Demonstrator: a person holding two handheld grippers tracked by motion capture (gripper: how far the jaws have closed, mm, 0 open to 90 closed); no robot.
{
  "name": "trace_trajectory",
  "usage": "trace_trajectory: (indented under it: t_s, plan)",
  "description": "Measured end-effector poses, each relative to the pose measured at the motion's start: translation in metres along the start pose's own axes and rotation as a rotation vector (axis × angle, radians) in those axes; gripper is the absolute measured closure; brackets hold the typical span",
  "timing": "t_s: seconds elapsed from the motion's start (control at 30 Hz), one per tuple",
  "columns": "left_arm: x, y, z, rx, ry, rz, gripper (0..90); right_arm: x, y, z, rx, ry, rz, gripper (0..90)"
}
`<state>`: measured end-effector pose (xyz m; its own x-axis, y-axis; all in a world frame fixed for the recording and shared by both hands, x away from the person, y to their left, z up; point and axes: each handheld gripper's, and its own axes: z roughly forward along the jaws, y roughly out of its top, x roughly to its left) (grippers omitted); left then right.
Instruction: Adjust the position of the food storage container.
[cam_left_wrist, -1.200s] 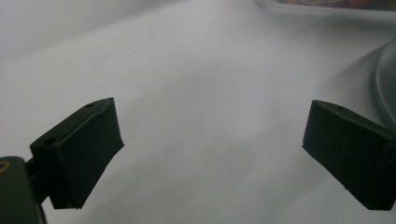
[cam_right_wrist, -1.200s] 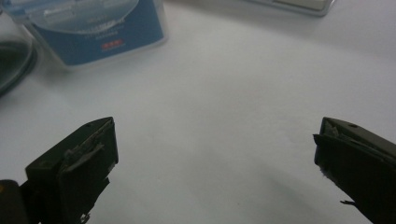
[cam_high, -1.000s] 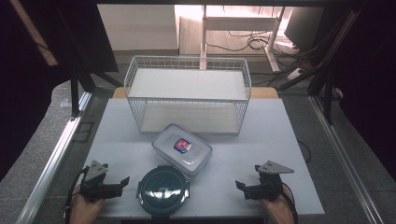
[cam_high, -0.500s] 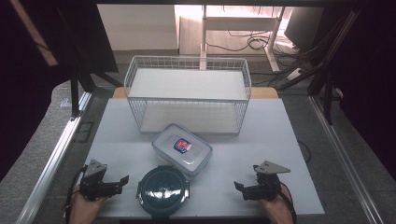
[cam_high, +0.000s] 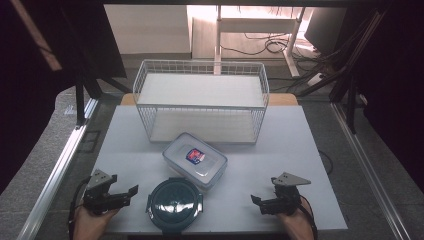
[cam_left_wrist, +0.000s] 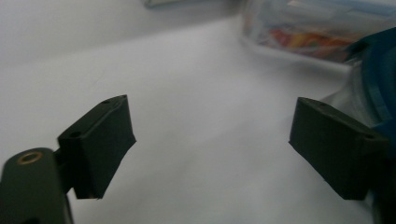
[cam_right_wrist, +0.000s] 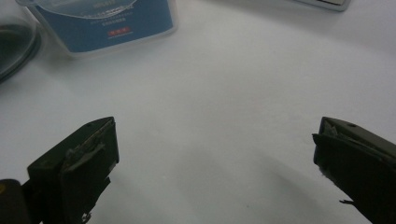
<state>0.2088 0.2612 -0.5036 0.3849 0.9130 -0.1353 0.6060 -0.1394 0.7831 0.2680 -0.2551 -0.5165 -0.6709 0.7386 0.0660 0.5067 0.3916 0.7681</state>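
Note:
A round container with a dark teal lid (cam_high: 175, 204) sits at the table's front, and a clear rectangular lidded box with a blue and red label (cam_high: 195, 160) lies just behind it. My left gripper (cam_high: 129, 196) rests low at the front left and points right at the round container (cam_left_wrist: 380, 79). Its jaws (cam_left_wrist: 211, 135) stand open and have just been closing a little, with nothing between them. My right gripper (cam_high: 257, 204) is at the front right and points left. It is open (cam_right_wrist: 215, 144) over bare table, and the rectangular box (cam_right_wrist: 107, 18) lies farther ahead of it.
A white wire basket (cam_high: 200, 106) stands at the back middle of the white table, with nothing in it. A metal rail (cam_high: 60, 165) runs along the table's left side. Dark stands and cables are on the floor beyond.

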Motion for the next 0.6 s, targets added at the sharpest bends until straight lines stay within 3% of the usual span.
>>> trace_trajectory:
  t_s: [0.03,0.07,0.1,0.27,0.3,0.33,0.4,0.47,0.5,0.6]
  plan:
    - [-0.008,0.006,-0.005,-0.021,-0.041,0.016,8.1,0.0,0.0,0.0,0.003,-0.002,0.0,0.1]
    - [-0.008,0.006,-0.005,-0.021,-0.041,0.016,6.7,0.0,0.0,0.0,0.003,-0.002,0.0,0.1]
    - [-0.018,0.013,-0.009,-0.027,-0.09,0.033,5.0,-0.001,0.0,0.0,0.004,-0.003,0.001,0.1]
    - [-0.052,0.024,-0.01,-0.03,-0.171,0.102,4.4,-0.001,0.0,0.0,0.006,-0.005,0.0,0.2]
    - [-0.052,0.024,-0.01,-0.03,-0.171,0.102,5.6,-0.001,0.0,0.0,0.006,-0.005,0.0,0.2]
    - [-0.067,0.026,-0.007,-0.018,-0.181,0.127,7.9,0.0,0.0,0.001,0.007,-0.006,-0.001,0.2]
    - [-0.08,0.027,-0.003,-0.001,-0.207,0.152,10.9,0.0,0.0,0.001,0.007,-0.005,-0.001,0.3]
    - [-0.085,0.027,-0.002,0.006,-0.221,0.167,12.6,-0.001,0.0,0.0,0.009,-0.005,-0.002,0.3]
    - [-0.099,0.026,0.002,0.014,-0.256,0.2,14.7,-0.001,0.0,0.0,0.01,-0.005,-0.002,0.3]
    - [-0.109,0.025,0.006,0.024,-0.286,0.218,21.7,-0.001,-0.001,0.001,0.015,-0.008,-0.001,0.3]
